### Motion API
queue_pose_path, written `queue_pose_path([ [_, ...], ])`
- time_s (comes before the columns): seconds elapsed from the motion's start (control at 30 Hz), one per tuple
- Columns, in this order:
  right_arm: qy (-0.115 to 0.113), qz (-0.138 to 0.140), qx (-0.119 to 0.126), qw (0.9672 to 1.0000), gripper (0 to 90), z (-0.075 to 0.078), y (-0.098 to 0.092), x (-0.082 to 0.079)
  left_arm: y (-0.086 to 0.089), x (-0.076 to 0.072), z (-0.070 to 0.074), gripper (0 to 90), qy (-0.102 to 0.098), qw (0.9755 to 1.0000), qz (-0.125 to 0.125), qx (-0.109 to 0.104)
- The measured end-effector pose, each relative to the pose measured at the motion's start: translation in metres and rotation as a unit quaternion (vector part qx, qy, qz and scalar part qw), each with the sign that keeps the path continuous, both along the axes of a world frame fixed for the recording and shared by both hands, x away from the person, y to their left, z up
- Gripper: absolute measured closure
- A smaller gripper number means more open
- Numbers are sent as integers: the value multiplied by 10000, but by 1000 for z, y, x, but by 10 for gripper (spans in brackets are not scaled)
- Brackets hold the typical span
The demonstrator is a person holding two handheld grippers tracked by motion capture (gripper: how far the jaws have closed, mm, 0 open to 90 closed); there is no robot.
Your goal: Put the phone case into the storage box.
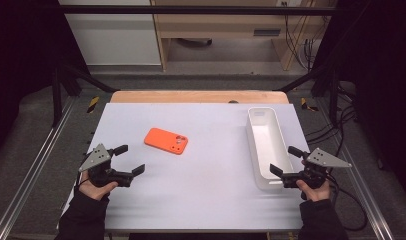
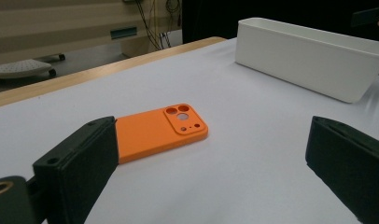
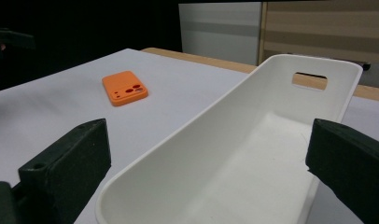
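On the white table (image 1: 201,200) we have both grippers spread wide and holding nothing: left gripper (image 1: 128,160) near the orange phone case (image 1: 166,140), right gripper (image 1: 287,161) at the empty white bin (image 1: 265,145); all the work remains, we judge

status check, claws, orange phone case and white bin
Left claw open, empty, short of orange phone case. Right claw open at white bin, not gripping. Nothing between case and bin.
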State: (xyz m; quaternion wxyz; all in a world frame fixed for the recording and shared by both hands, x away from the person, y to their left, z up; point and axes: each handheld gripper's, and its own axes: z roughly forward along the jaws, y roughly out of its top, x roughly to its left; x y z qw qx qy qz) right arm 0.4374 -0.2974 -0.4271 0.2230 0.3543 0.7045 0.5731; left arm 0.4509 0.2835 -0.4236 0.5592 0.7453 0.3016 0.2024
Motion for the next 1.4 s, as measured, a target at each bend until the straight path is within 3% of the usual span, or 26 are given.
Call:
queue_pose_path([
  [0.5,1,42,-45,10000,5,0,0,0,-3,3,4,19,28,10000,32,41],
  [1.1,7,28,-75,10000,5,0,0,0,-21,7,20,19,72,9996,50,263],
  [1.4,4,34,-85,10000,5,0,1,0,-25,17,27,18,88,9992,91,369],
])
